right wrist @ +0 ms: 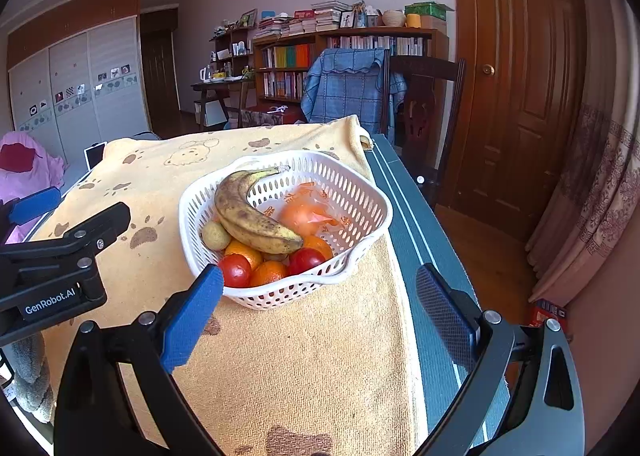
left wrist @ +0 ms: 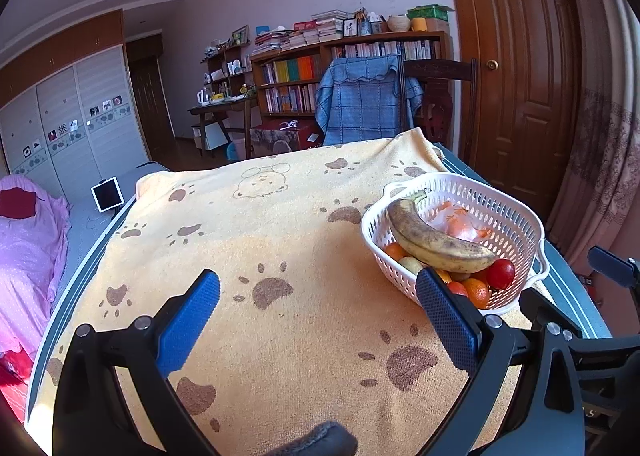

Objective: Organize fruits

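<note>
A white perforated basket (right wrist: pixel 360 196) (left wrist: pixel 516 208) sits on a yellow paw-print towel (left wrist: pixel 280 224) (right wrist: pixel 304 356) near the table's right side. Inside lie a spotted banana (right wrist: pixel 250 212) (left wrist: pixel 432 240), oranges (right wrist: pixel 269 273) (left wrist: pixel 477 292), red tomatoes (right wrist: pixel 235 270) (left wrist: pixel 501 273), a small green-brown fruit (right wrist: pixel 215 235) and a plastic bag of orange fruit (right wrist: pixel 310 214) (left wrist: pixel 456 222). My left gripper (left wrist: pixel 318 296) hangs open over bare towel, left of the basket. My right gripper (right wrist: pixel 320 294) is open just in front of the basket, holding nothing.
The left gripper's body (right wrist: pixel 60 264) shows at the left of the right wrist view. The table's dark edge (right wrist: pixel 416 240) runs right of the towel. Behind stand a chair with a blue cloth (left wrist: pixel 360 104), bookshelves (left wrist: pixel 304 76) and a wooden door (left wrist: pixel 520 68).
</note>
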A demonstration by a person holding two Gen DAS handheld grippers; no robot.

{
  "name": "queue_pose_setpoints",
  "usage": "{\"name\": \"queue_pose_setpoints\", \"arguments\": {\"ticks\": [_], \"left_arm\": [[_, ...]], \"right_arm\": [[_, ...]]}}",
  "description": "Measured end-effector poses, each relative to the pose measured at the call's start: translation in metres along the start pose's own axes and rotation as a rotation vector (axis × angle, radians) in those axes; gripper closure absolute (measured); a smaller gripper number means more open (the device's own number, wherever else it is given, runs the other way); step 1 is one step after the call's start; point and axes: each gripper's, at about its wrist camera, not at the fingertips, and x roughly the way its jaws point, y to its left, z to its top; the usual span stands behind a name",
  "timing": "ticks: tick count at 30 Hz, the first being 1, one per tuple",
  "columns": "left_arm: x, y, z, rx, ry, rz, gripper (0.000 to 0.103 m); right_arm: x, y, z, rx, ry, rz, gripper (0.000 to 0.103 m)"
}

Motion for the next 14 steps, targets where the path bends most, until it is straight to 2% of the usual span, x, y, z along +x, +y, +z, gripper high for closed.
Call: {"name": "queue_pose_setpoints", "arguments": {"ticks": [4,6,11,14], "left_arm": [[-0.002,0.004,-0.001,-0.02,-0.016,-0.023,0.005],[-0.001,0.009,-0.003,-0.031,0.001,-0.038,0.005],[0.009,0.043,-0.03,-0.073,0.141,-0.021,0.005],[0.011,0.077,-0.057,-0.119,0.223,0.033,0.005]], "right_arm": [[0.003,0.001,-0.002,-0.002,0.011,0.004,0.005],[0.003,0.003,-0.004,-0.009,0.015,0.009,0.005],[0.003,0.016,-0.015,-0.033,0.072,0.067,0.005],[0.004,0.031,-0.022,-0.027,0.125,0.125,0.005]]}}
